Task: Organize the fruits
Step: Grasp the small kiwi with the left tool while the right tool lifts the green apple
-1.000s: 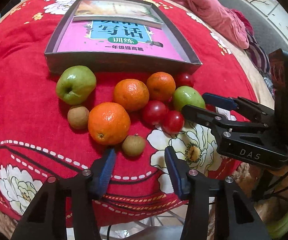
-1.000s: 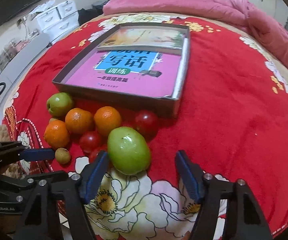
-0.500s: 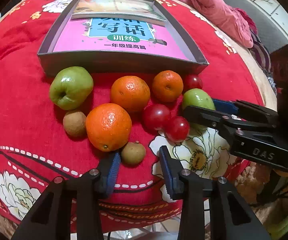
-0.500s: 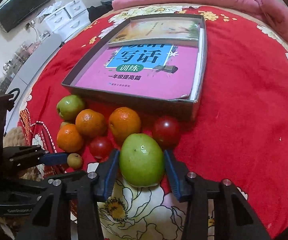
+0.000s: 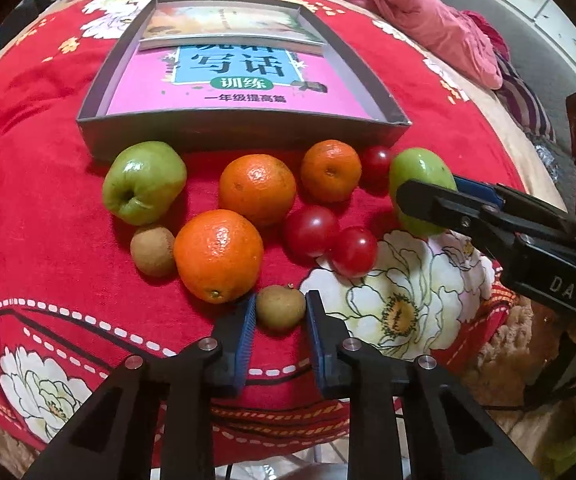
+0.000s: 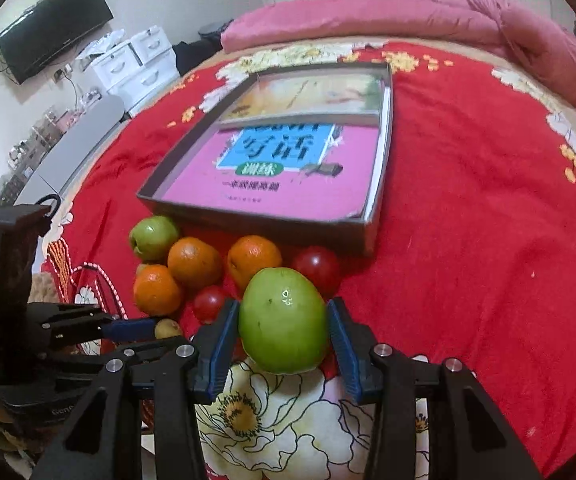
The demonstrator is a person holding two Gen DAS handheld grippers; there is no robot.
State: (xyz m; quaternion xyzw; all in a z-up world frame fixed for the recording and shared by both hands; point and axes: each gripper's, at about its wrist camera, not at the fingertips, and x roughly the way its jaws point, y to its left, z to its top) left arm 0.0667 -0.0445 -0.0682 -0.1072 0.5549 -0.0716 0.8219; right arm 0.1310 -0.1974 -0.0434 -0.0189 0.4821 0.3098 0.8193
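Fruit lies in a cluster on the red flowered cloth (image 5: 27, 200), in front of a grey box (image 5: 243, 132). My left gripper (image 5: 280, 300) is shut on a small brown fruit (image 5: 280, 312) at the near edge of the cluster, with both blue pads against its sides. My right gripper (image 6: 283, 312) is shut on a green apple (image 6: 283, 320) at the cluster's right end. In the left wrist view that apple (image 5: 416, 168) shows behind the right gripper (image 5: 428, 188). The right wrist view shows the left gripper (image 6: 135, 328) with the brown fruit (image 6: 167, 328).
Loose fruit: a second green apple (image 5: 143, 182), three oranges (image 5: 217, 256) (image 5: 257, 188) (image 5: 330, 176), three red round fruits (image 5: 312, 230) (image 5: 354, 250) (image 5: 376, 160), another brown fruit (image 5: 152, 250). The box holds a pink book (image 5: 231, 88). A pink blanket (image 6: 368, 16) lies behind.
The left jaws closed from wide apart onto the small brown fruit. The right jaws closed around the green apple, and the right wrist view now looks further up the bed.
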